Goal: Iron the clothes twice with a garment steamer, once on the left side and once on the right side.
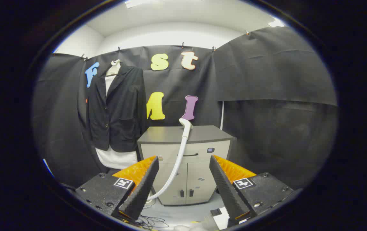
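Black cloth walls the booth; steaming looks not yet begun.
Far left hangs the jacket (pixel 119 109); the steamer head (pixel 186 123) rests on the cabinet (pixel 183 134), its hose (pixel 175 166) trailing down, perhaps to a base. Held level and well back, the claw (pixel 183 184) stands apart, empty.

I counted one jacket (pixel 119 109), one steamer hose (pixel 178 157), one cabinet (pixel 186 166), my one gripper (pixel 183 163) spread wide, holding nothing.

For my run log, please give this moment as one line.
tongs: open, holding nothing | steamer head: on cabinet, beyond tongs | hose: hanging down cabinet front | jacket: hanging beside cabinet | ironing: not begun
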Demonstrator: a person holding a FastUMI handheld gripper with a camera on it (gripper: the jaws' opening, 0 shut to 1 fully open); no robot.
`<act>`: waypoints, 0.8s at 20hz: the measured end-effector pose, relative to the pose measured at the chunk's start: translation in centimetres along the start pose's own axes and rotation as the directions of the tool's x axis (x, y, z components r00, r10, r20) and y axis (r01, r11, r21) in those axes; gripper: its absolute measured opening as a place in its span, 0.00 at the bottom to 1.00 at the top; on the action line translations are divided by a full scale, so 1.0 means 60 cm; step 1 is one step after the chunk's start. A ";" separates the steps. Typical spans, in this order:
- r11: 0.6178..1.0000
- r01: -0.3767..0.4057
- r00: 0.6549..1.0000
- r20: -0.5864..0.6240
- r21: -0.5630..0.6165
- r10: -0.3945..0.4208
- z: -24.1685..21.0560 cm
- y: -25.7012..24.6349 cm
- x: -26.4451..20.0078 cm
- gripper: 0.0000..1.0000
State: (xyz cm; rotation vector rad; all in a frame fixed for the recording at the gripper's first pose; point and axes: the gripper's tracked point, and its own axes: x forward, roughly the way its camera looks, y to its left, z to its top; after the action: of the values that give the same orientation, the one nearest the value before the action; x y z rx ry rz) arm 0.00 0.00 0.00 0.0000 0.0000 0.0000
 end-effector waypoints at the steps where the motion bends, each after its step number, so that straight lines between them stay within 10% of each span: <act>1: 1.000 0.002 1.000 0.002 -0.004 -0.002 0.001 0.001 -0.002 0.99; 16: 1.000 0.013 0.999 0.050 0.003 -0.013 0.022 0.005 -0.013 0.98</act>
State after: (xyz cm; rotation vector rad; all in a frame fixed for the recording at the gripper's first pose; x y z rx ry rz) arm -0.80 0.27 1.31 0.0027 -0.0502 -0.0127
